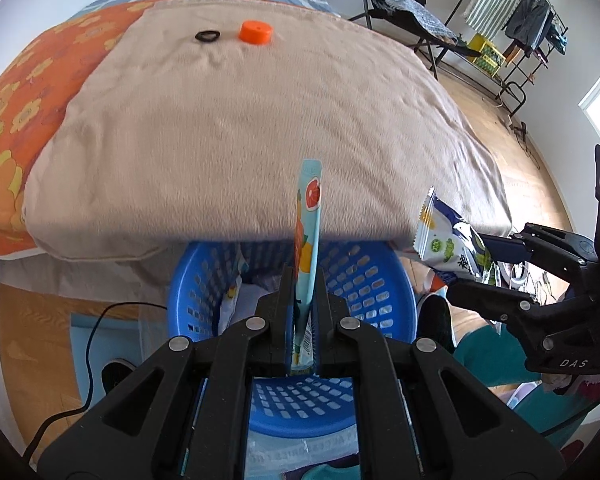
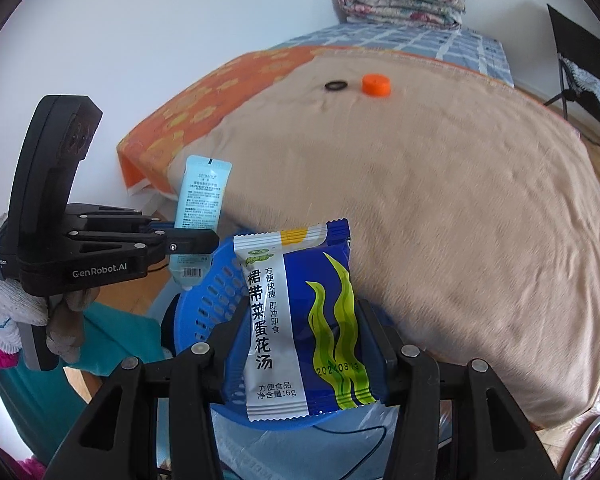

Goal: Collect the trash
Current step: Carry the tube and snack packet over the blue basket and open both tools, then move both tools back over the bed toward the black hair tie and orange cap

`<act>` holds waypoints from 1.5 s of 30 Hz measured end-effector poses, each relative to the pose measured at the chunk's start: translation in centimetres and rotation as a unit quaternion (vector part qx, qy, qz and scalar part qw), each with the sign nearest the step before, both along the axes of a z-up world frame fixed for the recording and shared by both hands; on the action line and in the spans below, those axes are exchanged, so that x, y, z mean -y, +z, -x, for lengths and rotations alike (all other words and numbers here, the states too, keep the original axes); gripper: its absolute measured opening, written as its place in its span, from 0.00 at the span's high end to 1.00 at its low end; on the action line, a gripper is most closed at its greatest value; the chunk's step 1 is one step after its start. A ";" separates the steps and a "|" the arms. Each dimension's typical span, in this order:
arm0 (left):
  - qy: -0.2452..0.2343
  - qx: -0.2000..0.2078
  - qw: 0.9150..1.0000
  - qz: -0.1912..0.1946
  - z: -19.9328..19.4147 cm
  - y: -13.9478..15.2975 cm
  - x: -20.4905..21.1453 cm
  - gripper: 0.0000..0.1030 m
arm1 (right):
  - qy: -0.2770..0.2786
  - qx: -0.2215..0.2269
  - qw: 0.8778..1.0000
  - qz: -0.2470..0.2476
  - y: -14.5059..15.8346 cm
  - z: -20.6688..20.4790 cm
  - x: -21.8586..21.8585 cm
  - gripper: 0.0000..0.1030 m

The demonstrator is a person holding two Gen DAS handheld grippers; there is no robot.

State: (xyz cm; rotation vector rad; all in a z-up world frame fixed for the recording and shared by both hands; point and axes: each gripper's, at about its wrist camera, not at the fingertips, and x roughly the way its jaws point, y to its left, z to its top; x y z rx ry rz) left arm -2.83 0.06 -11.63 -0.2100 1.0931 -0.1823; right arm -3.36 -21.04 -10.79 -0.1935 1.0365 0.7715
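Note:
My left gripper (image 1: 303, 280) is shut on a thin light-blue sachet (image 1: 309, 224) with fruit print, held edge-on above the blue perforated basket (image 1: 364, 292). From the right wrist view the same sachet (image 2: 202, 196) hangs in the left gripper (image 2: 210, 240) beside the basket (image 2: 216, 284). My right gripper (image 2: 300, 312) is shut on a blue-and-white soup packet (image 2: 300, 320) with green seaweed print, over the basket's rim. That packet (image 1: 452, 240) shows at the right of the left wrist view. An orange cap (image 1: 255, 32) and a black ring (image 1: 207, 35) lie far back on the beige blanket (image 1: 240, 128).
The basket stands on the floor against the bed's front edge and holds some wrappers. A black cable (image 1: 92, 332) runs over the floor at left. A folding chair (image 1: 400, 4) and a clothes rack (image 1: 528, 28) stand at the back right. A gloved hand (image 2: 8, 304) holds the left gripper.

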 end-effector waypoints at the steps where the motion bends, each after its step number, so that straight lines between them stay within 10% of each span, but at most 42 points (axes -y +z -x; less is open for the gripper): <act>1: 0.000 -0.003 1.000 0.001 0.2 -0.2 0.0 0.95 | 0.002 -0.003 1.000 0.001 -0.2 0.2 -0.1 0.50; 17: 0.004 -0.029 1.000 0.003 0.2 -1.5 -0.4 0.95 | 0.013 -0.025 0.999 0.020 -1.6 0.6 -1.6 0.42; 23: 0.010 -0.018 1.000 -0.005 0.3 -1.2 -0.5 0.57 | 0.003 -0.020 1.000 0.021 -1.4 0.5 -1.3 0.27; 45: 0.025 -0.011 1.000 -0.010 -0.4 -0.7 -1.2 0.45 | -0.018 0.004 0.999 0.040 -1.0 0.1 -1.3 0.09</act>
